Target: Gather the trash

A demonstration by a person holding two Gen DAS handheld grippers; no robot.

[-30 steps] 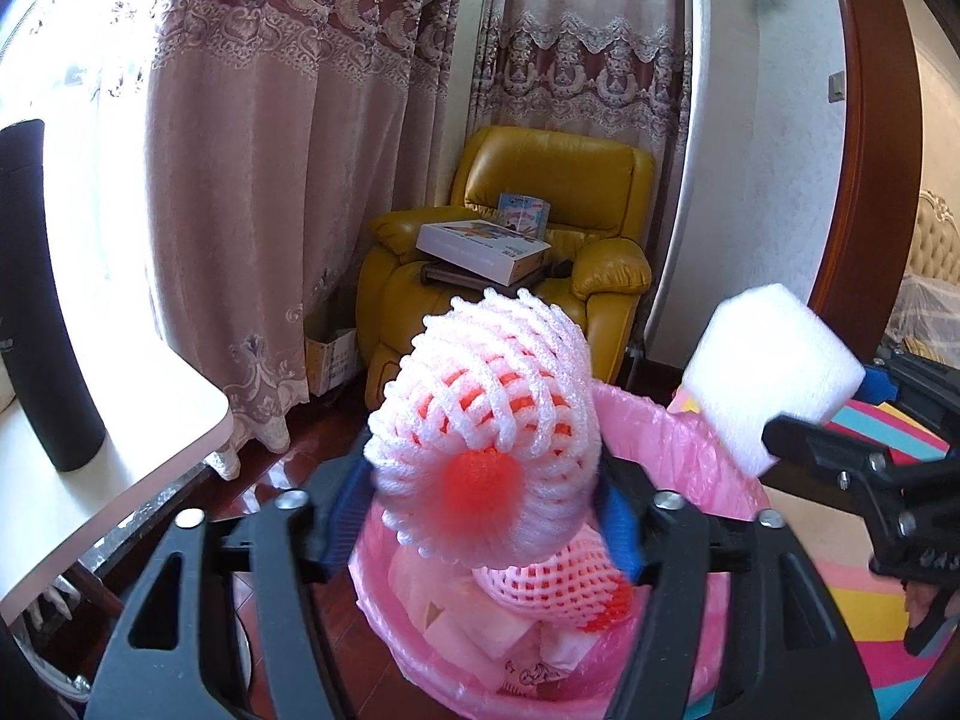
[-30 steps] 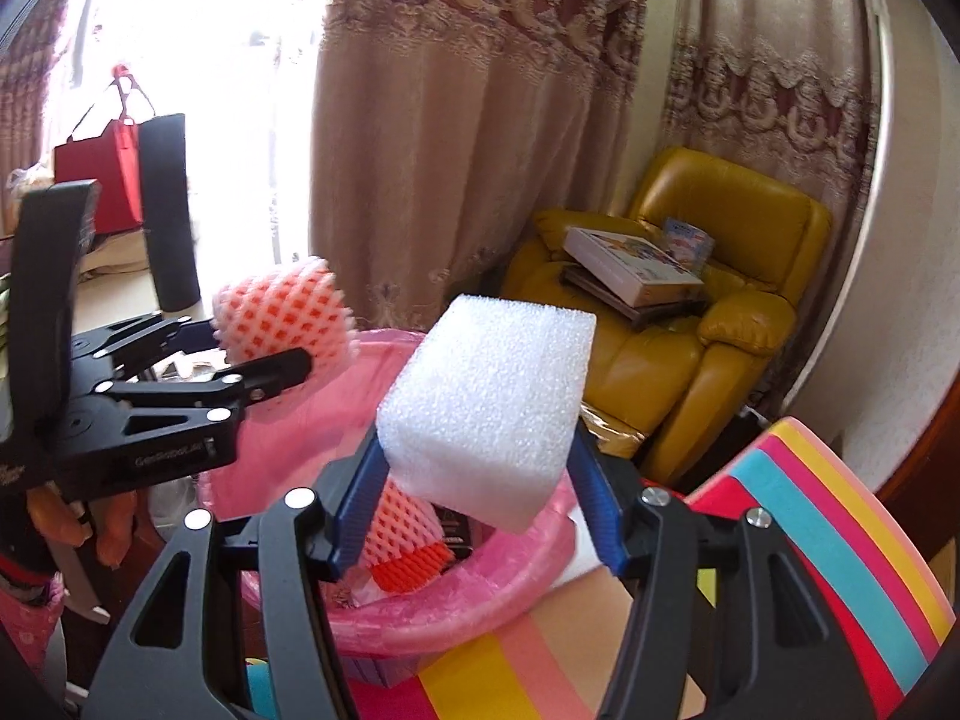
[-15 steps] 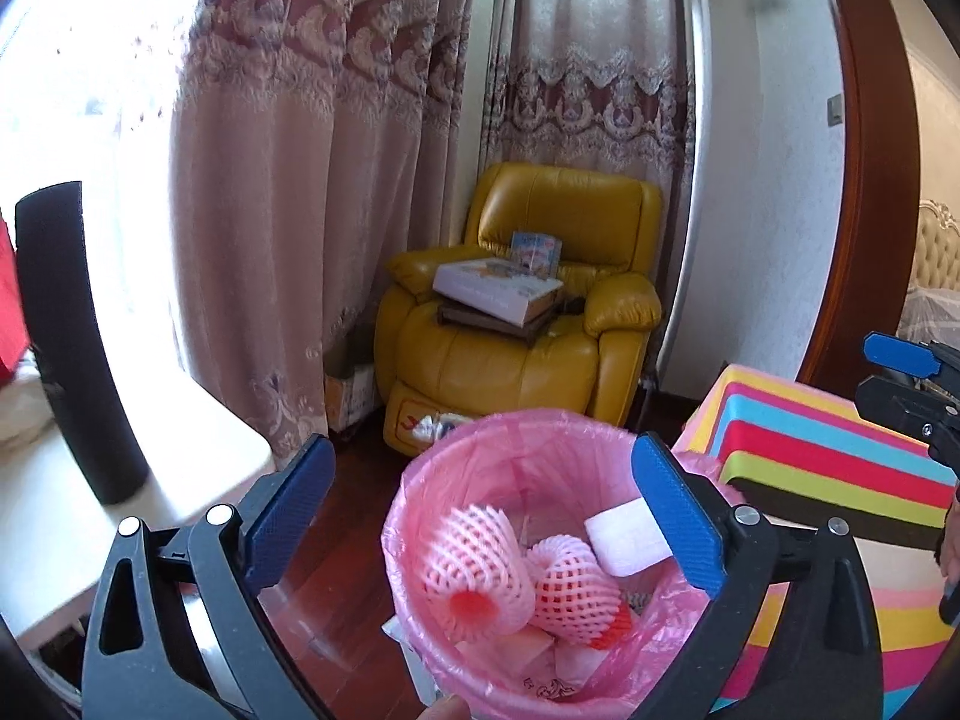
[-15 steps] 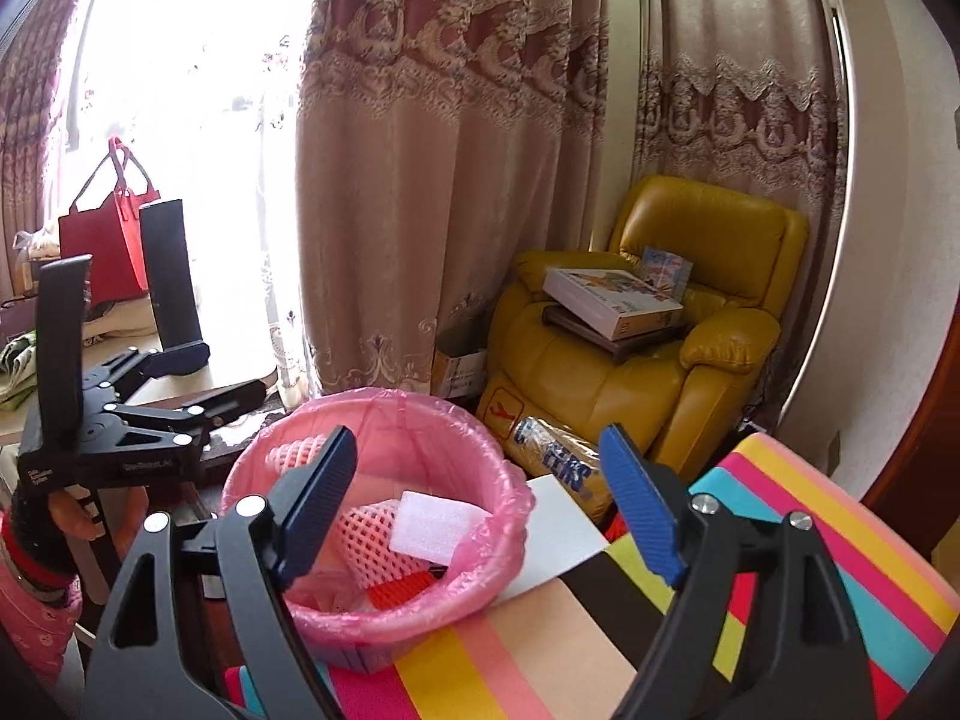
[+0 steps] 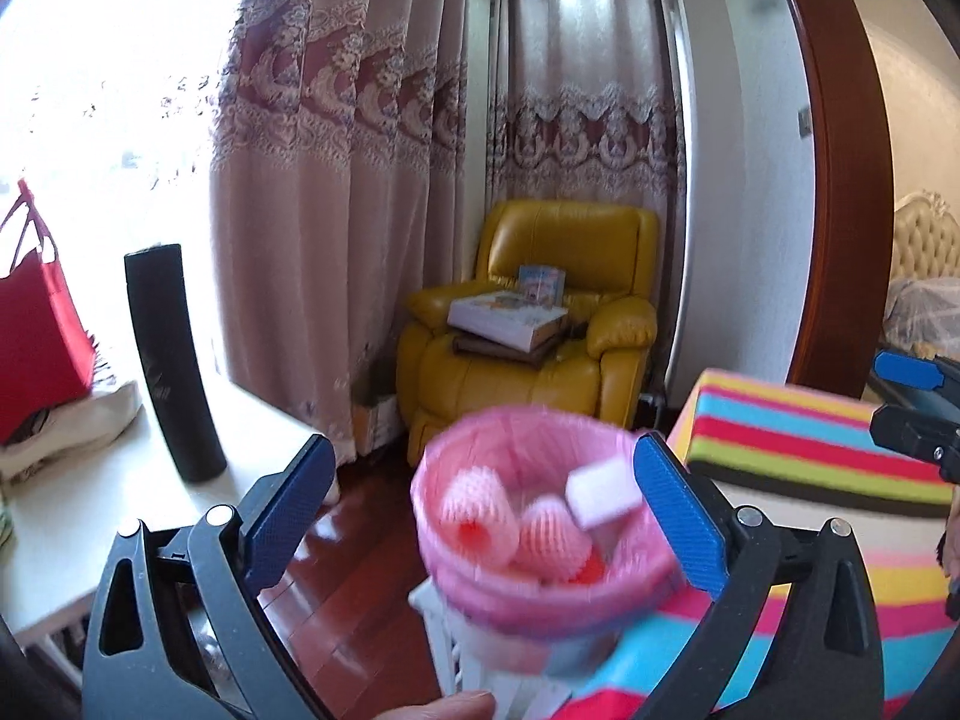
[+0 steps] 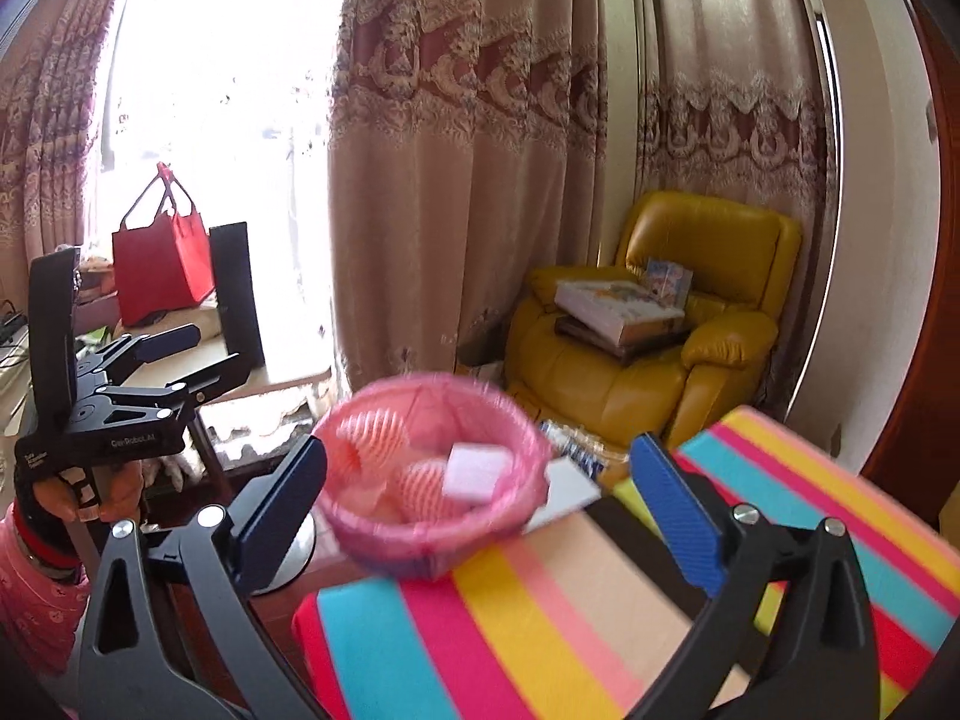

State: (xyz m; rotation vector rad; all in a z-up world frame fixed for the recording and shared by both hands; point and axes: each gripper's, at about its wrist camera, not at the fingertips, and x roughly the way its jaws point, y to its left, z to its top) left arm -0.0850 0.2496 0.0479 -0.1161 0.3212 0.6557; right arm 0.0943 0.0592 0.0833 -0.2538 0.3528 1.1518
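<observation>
A bright window [image 6: 228,90] glares behind tall pinkish patterned curtains [image 5: 336,192]. A yellow leather armchair [image 5: 534,336] sits in the corner with books [image 5: 507,318] stacked on its seat. The floor [image 5: 336,588] is dark red wood. A white table [image 5: 96,516] stands at left.

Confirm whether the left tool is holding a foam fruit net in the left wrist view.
No. The left tool is open and empty; the foam fruit nets lie in the pink-lined bin.
</observation>
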